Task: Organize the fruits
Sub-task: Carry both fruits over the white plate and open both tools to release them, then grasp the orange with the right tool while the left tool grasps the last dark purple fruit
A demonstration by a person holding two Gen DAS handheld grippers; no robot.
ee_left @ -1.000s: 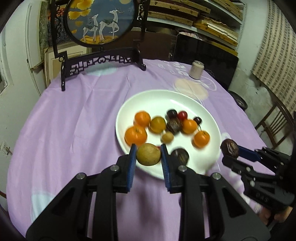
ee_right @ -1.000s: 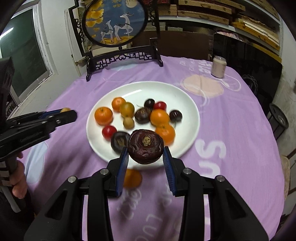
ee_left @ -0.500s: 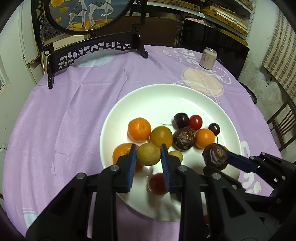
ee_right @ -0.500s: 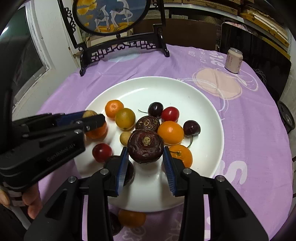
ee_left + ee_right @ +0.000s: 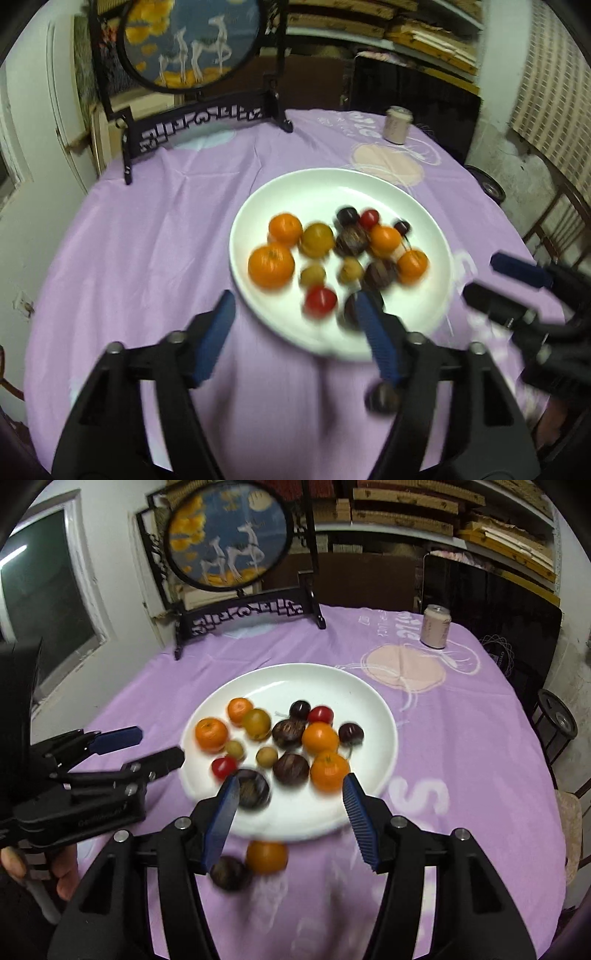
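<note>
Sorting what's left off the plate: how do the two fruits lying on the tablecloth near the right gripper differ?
The orange fruit is bright and slightly larger; the dark brown fruit is dull, and the right gripper's left finger partly covers it. The orange one lies nearer the plate. Both are round, blurred, and off the plate.

Left hand-held gripper (image 5: 295,325): jaws opening, nothing between them; a second ago clamped on a yellow-green fruit (image 5: 313,275), which now lies on the plate (image 5: 332,181) just beside the big orange (image 5: 271,264).

Right hand-held gripper (image 5: 290,812): jaws opening, empty; earlier closed on a dark wrinkled fruit (image 5: 290,768), which now rests on the plate just beside an orange (image 5: 330,770).

Both grippers: drawn back from over the plate toward its near rim since half a second ago.
</note>
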